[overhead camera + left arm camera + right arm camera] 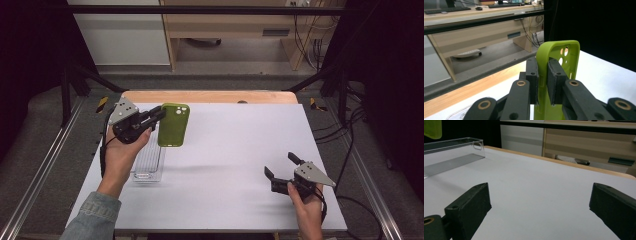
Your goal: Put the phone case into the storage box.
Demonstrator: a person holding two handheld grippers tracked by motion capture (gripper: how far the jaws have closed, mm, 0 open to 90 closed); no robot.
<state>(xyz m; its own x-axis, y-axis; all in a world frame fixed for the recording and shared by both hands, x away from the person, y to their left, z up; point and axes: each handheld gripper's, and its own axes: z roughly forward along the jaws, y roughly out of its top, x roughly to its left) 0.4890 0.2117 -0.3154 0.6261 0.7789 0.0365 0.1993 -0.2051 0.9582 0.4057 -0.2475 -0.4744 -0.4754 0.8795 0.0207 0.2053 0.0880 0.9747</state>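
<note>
A lime-green phone case [174, 125] hangs above the table's left side, held by its edge in my left gripper [159, 115]. In the left gripper view both black pads press on the case's side wall [543, 75], and its camera holes face right. Under the left hand lies a clear plastic tray [149, 161] on the white table. My right gripper [281, 166] rests low at the table's front right, jaws wide apart with nothing between them. In the right gripper view the clear tray [451, 155] lies far left, with a corner of the green case [432, 128] above it.
The white table top [235, 145] has a wooden strip [210, 96] along its far edge. Metal rails run down both sides. Cables hang at the right. Behind the table stand wooden desks and a white cabinet.
</note>
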